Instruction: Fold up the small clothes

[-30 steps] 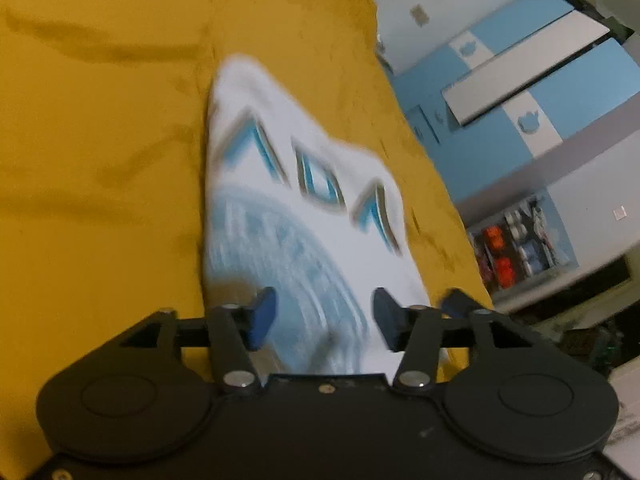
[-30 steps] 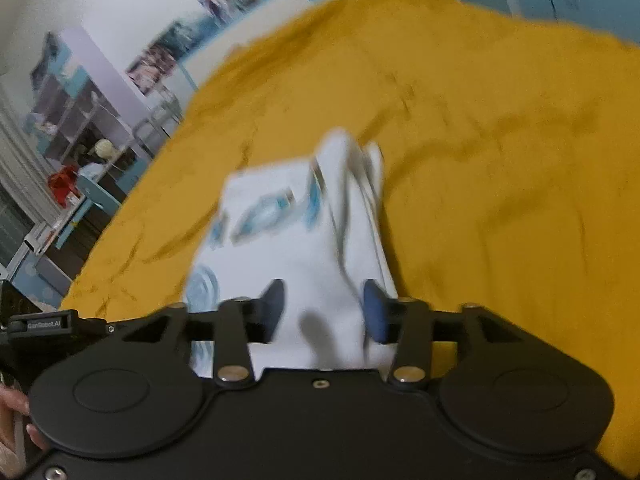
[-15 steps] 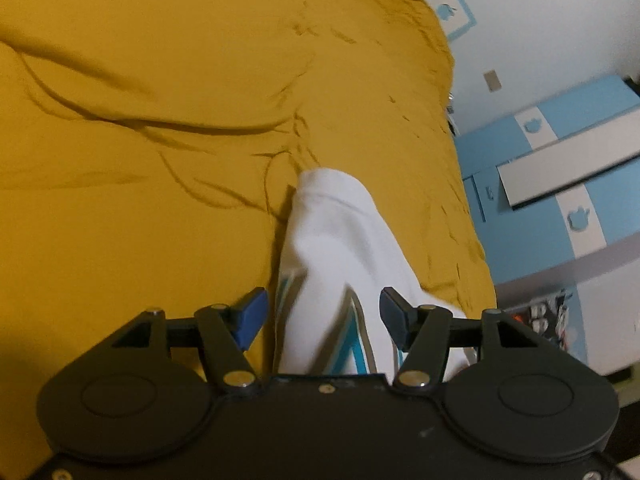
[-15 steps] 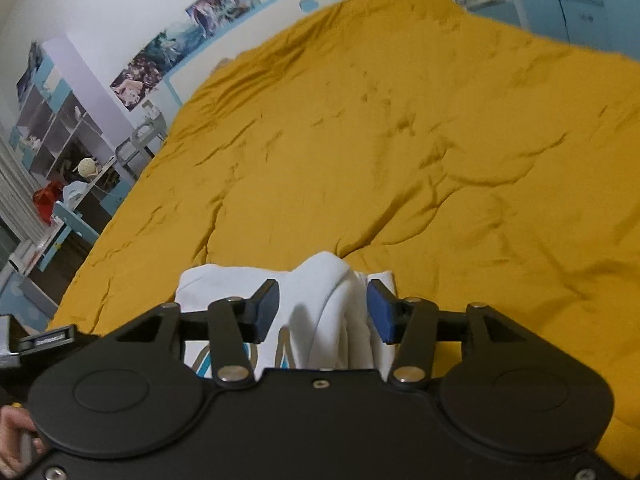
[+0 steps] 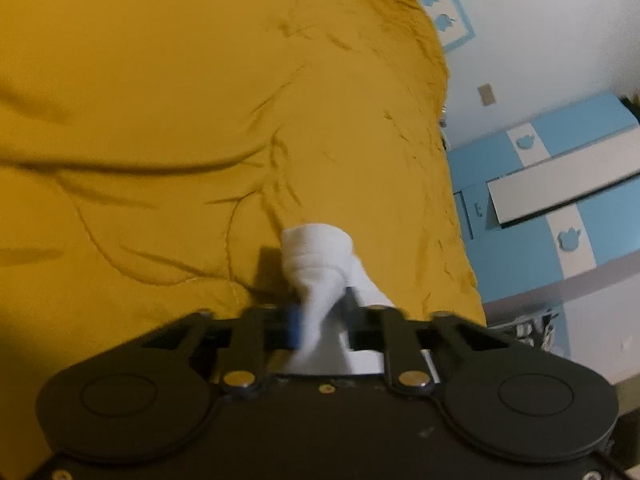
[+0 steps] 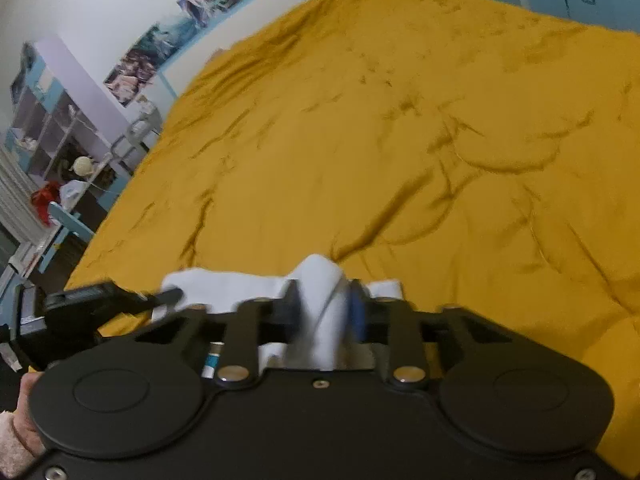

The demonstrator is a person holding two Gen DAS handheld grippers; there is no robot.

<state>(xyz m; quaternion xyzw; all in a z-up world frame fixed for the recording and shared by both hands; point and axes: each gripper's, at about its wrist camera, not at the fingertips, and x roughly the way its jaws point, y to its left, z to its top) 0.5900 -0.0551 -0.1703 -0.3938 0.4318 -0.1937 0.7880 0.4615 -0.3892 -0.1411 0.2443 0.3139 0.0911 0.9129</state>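
Left wrist view: left hand-held gripper pinched narrow on a bunched fold of the white garment, jaws just closed in with the cloth between them. Blue pad on the left side pressing the fabric; opposite pad mostly hidden behind cloth. Garment rising in a rounded hump straight ahead of the fingertips, rest of it trailing back under the gripper body. Lying on the mustard-yellow bedspread, which fills everything ahead and to the left, creased. Beyond the bed edge to the right: blue-and-white wardrobe against a white wall. Frame motion-blurred near the fingers.

Right wrist view: right hand-held gripper also clamped narrow on a raised pleat of the same white garment, jaws just closed, cloth squeezed between both blue pads. Flat part of the garment spreading left of the fingertips, a smaller corner showing just right of them. Left hand-held gripper visible at far left, tip touching the garment's left edge. Bit of teal print on the cloth under the gripper body, unreadable. Bedspread ahead and right. Person's hand at lower left corner. Shelving unit and posters on the wall, far left.
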